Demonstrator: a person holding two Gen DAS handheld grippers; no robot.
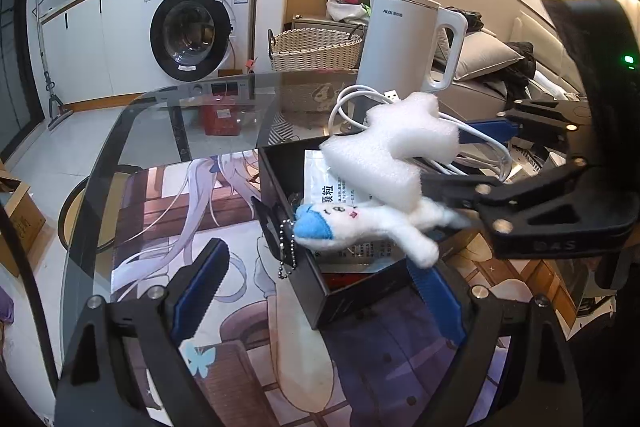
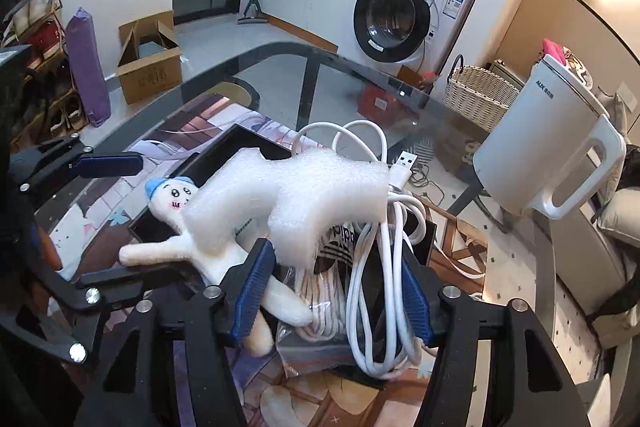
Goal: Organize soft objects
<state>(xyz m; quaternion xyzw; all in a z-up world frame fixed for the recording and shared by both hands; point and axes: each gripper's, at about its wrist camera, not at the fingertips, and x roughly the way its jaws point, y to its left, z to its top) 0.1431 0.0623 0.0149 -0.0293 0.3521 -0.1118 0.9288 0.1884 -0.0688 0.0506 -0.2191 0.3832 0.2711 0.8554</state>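
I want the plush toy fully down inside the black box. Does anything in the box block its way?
Yes. The plush toy lies across the rim of the black box, under the white foam piece. Inside the box, a printed packet and a coiled white cable take up the space below it.

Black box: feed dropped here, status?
Both jaws open, holding nothing. Foam piece and plush toy lie on black box. White cable crowds it.

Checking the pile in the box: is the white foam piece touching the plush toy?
Touching. In the right wrist view the white foam piece lies directly on the plush toy, covering its body with no gap.
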